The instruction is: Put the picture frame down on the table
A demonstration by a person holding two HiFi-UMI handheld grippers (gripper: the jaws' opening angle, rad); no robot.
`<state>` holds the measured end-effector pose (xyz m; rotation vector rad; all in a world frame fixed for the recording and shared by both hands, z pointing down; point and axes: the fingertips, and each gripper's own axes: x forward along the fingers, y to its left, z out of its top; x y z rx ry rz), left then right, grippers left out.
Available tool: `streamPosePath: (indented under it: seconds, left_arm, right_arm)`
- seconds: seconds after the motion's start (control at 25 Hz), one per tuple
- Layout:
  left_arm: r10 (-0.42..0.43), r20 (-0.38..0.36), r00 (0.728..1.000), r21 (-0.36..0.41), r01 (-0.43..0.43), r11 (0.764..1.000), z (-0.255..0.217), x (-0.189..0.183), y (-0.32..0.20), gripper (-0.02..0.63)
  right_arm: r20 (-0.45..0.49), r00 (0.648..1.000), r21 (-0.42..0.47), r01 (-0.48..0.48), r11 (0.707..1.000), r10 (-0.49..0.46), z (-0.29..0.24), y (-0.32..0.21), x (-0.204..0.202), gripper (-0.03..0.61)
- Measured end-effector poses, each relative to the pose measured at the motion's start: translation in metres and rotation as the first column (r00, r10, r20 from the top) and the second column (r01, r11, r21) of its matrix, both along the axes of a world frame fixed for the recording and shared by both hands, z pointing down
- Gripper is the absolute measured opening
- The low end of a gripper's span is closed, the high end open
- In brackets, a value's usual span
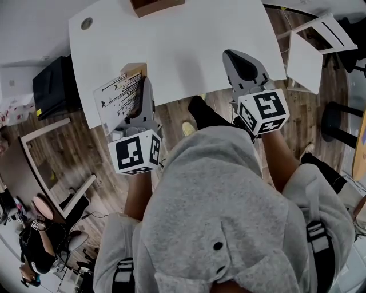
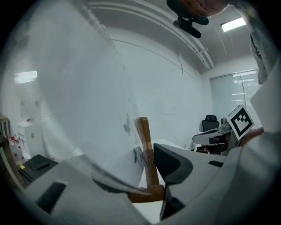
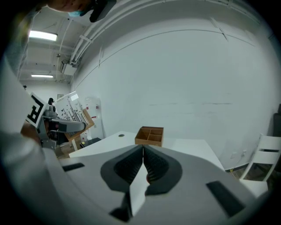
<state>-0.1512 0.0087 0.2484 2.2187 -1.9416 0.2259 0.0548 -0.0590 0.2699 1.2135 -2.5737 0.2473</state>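
The picture frame (image 1: 122, 93) has a light wood border and a white print with thin black lines. It is held upright over the near left edge of the white table (image 1: 189, 51), with my left gripper (image 1: 145, 86) shut on its lower right corner. In the left gripper view the wooden side bar (image 2: 145, 149) stands between the jaws, and the glass fills the left half of that view. My right gripper (image 1: 243, 64) hangs over the table's near edge. Its jaws are shut together (image 3: 142, 151) with nothing between them.
A wooden divided box (image 1: 155, 6) (image 3: 149, 135) stands at the table's far edge, and a round cable hole (image 1: 86, 23) is at the far left corner. A white chair (image 1: 317, 46) stands right of the table. A black cabinet (image 1: 54, 86) is on the left.
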Motion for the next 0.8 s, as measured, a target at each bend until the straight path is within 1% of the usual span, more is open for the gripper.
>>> streamPosePath:
  seconds: [0.12, 0.36, 0.8]
  left_arm:
    - [-0.001, 0.002, 1.000, -0.008, 0.001, 1.000, 0.001, 0.001, -0.008, 0.190]
    - [-0.012, 0.005, 1.000, -0.038, 0.012, 0.999, 0.006, 0.003, -0.053, 0.190]
    - [-0.020, 0.018, 1.000, -0.070, 0.021, 0.997, 0.013, 0.018, -0.099, 0.190]
  right_arm:
    - [-0.002, 1.000, -0.004, 0.005, 1.000, -0.005, 0.000, -0.010, 0.000, 0.026]
    - [0.000, 0.999, -0.029, 0.032, 0.999, -0.032, 0.005, -0.055, -0.004, 0.026]
    - [0.010, 0.997, -0.045, 0.075, 0.996, -0.075, 0.013, -0.102, 0.000, 0.026]
